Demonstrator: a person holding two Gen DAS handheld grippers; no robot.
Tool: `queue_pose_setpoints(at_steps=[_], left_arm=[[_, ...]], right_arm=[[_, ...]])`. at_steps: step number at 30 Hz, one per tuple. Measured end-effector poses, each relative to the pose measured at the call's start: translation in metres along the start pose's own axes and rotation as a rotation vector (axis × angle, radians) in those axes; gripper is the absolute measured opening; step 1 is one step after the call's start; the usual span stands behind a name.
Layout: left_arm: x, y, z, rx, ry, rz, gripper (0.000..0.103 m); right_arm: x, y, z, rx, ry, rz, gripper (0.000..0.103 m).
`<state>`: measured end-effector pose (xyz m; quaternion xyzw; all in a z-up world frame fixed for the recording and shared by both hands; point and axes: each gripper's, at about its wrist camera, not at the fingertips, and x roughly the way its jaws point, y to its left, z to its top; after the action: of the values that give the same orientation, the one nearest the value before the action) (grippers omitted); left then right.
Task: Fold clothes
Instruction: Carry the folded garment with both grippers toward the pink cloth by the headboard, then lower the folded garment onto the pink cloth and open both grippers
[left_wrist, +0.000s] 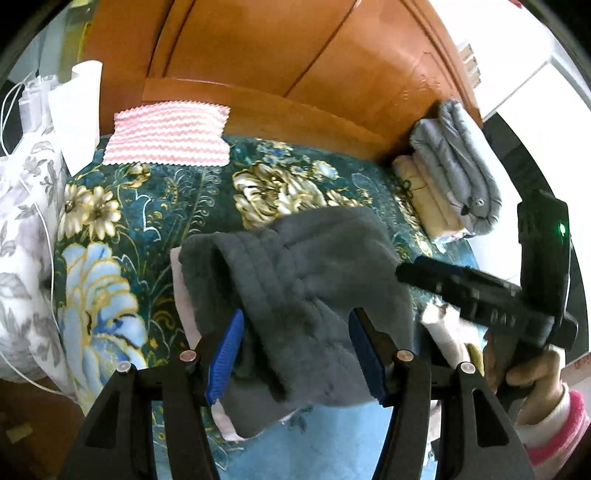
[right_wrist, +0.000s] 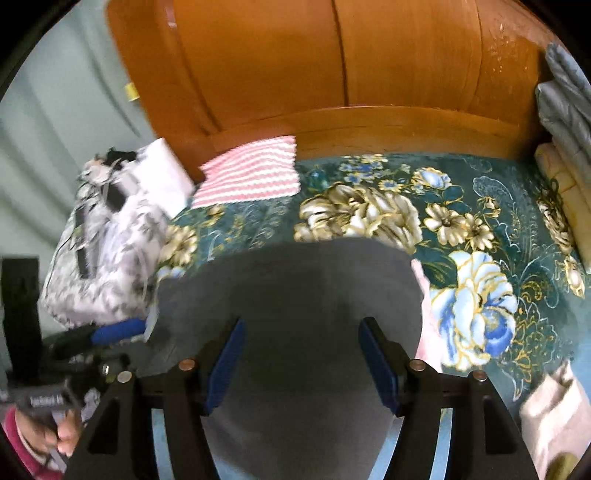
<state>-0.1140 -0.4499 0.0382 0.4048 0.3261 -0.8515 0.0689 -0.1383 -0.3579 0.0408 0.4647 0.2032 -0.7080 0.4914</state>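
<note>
A grey fleece garment (left_wrist: 306, 291) with a pale pink lining lies bunched on the green floral blanket (left_wrist: 155, 199). My left gripper (left_wrist: 295, 325) is open, its blue pads on either side of a fold of the grey fleece. My right gripper (right_wrist: 301, 339) is open over the same grey garment (right_wrist: 295, 295), which fills the space between its pads. In the left wrist view the right gripper (left_wrist: 480, 295) shows at the right, held by a hand in a pink cuff. In the right wrist view the left gripper (right_wrist: 110, 330) shows at the lower left.
A pink-and-white striped cloth (left_wrist: 168, 134) lies by the wooden headboard (left_wrist: 277, 55). A stack of folded grey and cream clothes (left_wrist: 447, 177) sits at the right. A grey floral pillow (left_wrist: 22, 236) and white cables are at the left. A beige cloth (right_wrist: 550, 413) lies at lower right.
</note>
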Motion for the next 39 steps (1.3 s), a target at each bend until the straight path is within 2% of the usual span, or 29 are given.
queue_pose_setpoints(at_steps=[2,6,14,19,24,27,28,32,39], left_arm=[[0.002,-0.006,-0.006,0.023,0.003,0.0,0.061],[0.021,-0.004,-0.011,0.016,0.037,0.061,0.061],[0.034,0.003,-0.012,0.002,0.045,0.065,0.061],[0.019,-0.004,-0.021,0.006,0.01,0.054,0.061],[-0.002,-0.014,-0.042,0.025,-0.026,0.003,0.061],[-0.006,-0.016,-0.058,0.047,-0.036,0.022,0.066],[-0.008,-0.017,-0.063,0.052,-0.04,0.03,0.07],[-0.008,-0.014,-0.079,0.044,-0.048,0.015,0.074],[0.006,-0.001,-0.109,0.051,-0.05,-0.009,0.082]], right_arm=[[-0.001,0.006,-0.018,-0.014,0.0,0.006,0.068],[0.018,0.008,-0.038,-0.013,0.044,-0.008,0.068],[0.051,-0.006,-0.044,0.095,0.071,-0.003,0.071],[0.036,-0.002,-0.049,0.11,0.043,-0.017,0.071],[0.001,0.017,-0.072,0.159,-0.064,0.055,0.071],[-0.009,0.029,-0.088,0.171,-0.082,0.049,0.07],[-0.012,0.031,-0.092,0.17,-0.088,0.039,0.07],[-0.02,0.033,-0.113,0.211,-0.126,0.015,0.07],[-0.003,0.031,-0.146,0.302,-0.096,-0.02,0.073]])
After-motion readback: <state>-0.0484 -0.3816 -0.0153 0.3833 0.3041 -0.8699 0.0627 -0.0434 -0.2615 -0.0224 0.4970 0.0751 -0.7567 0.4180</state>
